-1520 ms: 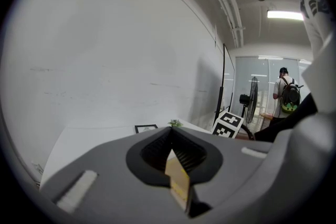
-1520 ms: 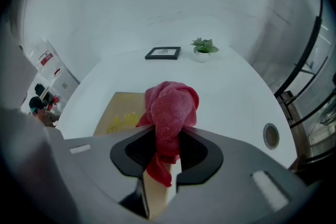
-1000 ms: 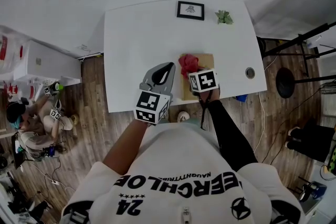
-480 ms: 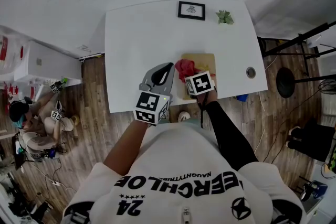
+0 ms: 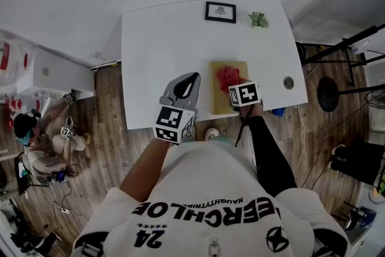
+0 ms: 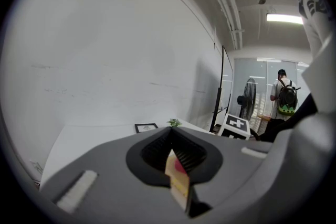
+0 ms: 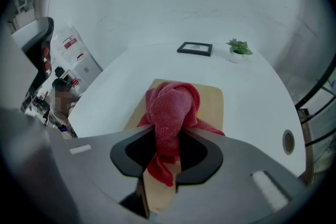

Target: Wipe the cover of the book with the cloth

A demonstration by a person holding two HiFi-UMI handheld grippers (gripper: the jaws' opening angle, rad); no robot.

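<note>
A white T-shirt [image 5: 210, 213] with black lettering and "24" is worn, with a black sleeve [image 5: 267, 150] on the right arm. The left gripper [image 5: 194, 77] and right gripper [image 7: 167, 139] are grey, each fitted with a black-and-white marker cube.

Indoor laboratory or office workspace used for recording. Indicators: a plain white rectangular table [image 5: 162, 51] on a wood-plank floor [image 5: 108, 147]; exposed white ceiling pipes [image 6: 223, 2] and a fluorescent strip light [image 6: 285, 18]; a black pedestal fan [image 6: 248, 99] near a standing person wearing a backpack [image 6: 283, 97]; a white cabinet [image 5: 51, 72] beside a second person seated on the floor [image 5: 42, 138]; and a black round stool [image 5: 328, 95].
</note>
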